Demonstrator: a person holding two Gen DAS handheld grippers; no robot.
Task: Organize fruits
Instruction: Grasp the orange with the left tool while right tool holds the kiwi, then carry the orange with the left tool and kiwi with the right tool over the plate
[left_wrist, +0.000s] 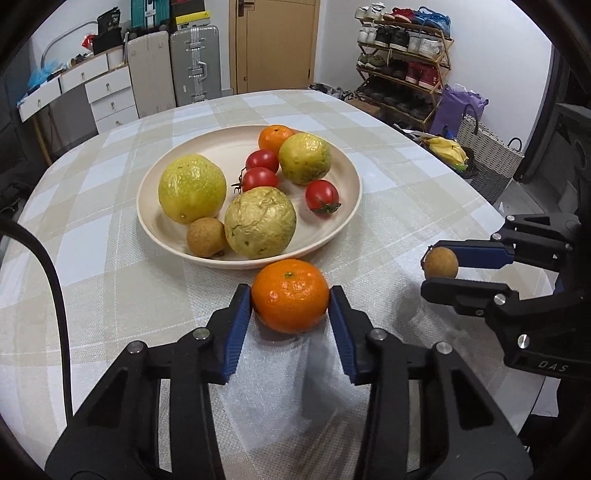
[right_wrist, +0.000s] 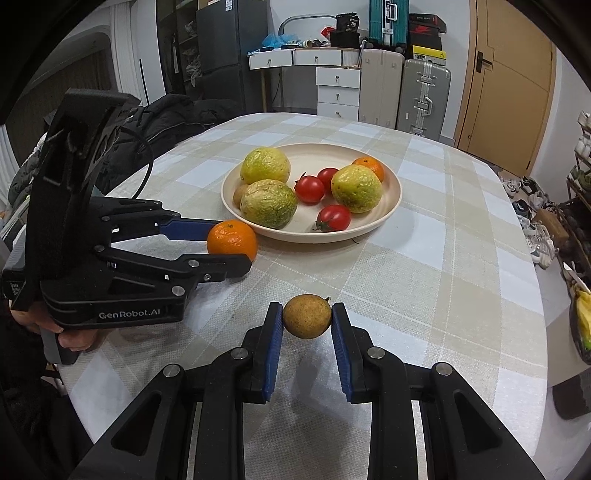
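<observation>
Left claw: we see its two blue pads pressed against either side of the mandarin, so it is clamped on the fruit.
Mandarin: it sits right between the left claw's fingertips, just in front of the plate's near rim; from the right wrist view it is beside the plate's left edge. We cannot tell whether it rests on the desk or is lifted just off it.
Right claw: we see it clamped on the small brown fruit, one pad on each side.
Small brown fruit: it is held at the very tips of the right claw, above the checked cloth of the desk, well apart from the plate. From the left wrist view it hangs to the right of the mandarin.
Plate contents: three large yellow-green fruits, three cherry tomatoes, a second mandarin at the far rim, and another small brown fruit at the near rim.
Relation of the claws: we see them near each other but not touching, the left closer to the plate.
</observation>
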